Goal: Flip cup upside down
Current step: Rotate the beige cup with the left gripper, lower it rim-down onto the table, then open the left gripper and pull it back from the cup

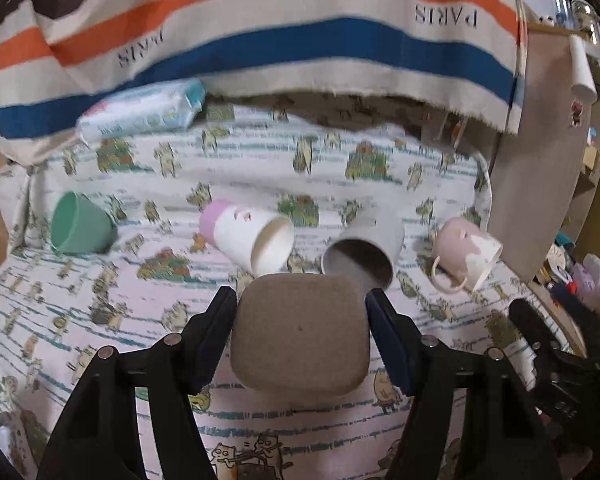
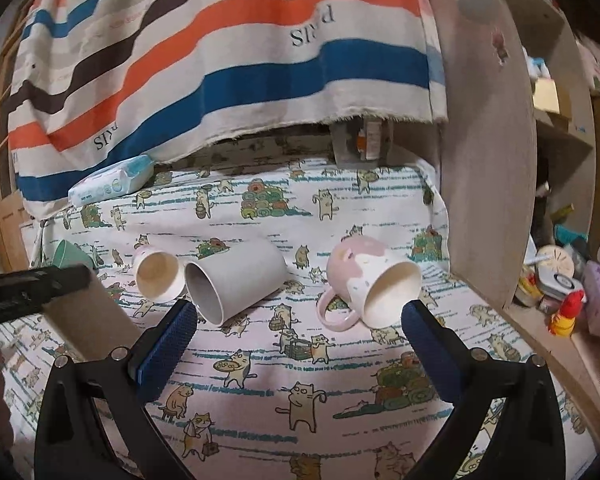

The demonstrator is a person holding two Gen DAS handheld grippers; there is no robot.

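Left wrist view, past its own tool, takes in the striped "PARIS" cloth [image 1: 260, 32] hanging at the back, the cat-print tablecloth [image 1: 80, 312] over the tabletop, a wipes pack [image 1: 140, 110] and a row of four cups lying on their sides. The right wrist view shows the same cloth, tablecloth and row from further right, plus cluttered shelves [image 2: 556, 272] at its right edge.

The left tool [image 1: 300, 336] is closed on a taupe cup [image 1: 300, 332], pads pressing its two sides. The cup is held above the tablecloth with its flat, rounded-square base facing the camera; its mouth is hidden. In the right wrist view only a slice of its taupe wall shows at the left edge, beneath the black arm of that tool.

The right tool [image 2: 298, 348] is spread wide and holds nothing; it hovers in front of the grey cup [image 2: 234, 280] and the pink-and-white mug [image 2: 370, 284].

The green cup [image 1: 82, 226] shows fully only from the left wrist; the pink-bottomed white cup [image 1: 248, 240] shows its side there and its open mouth from the right.
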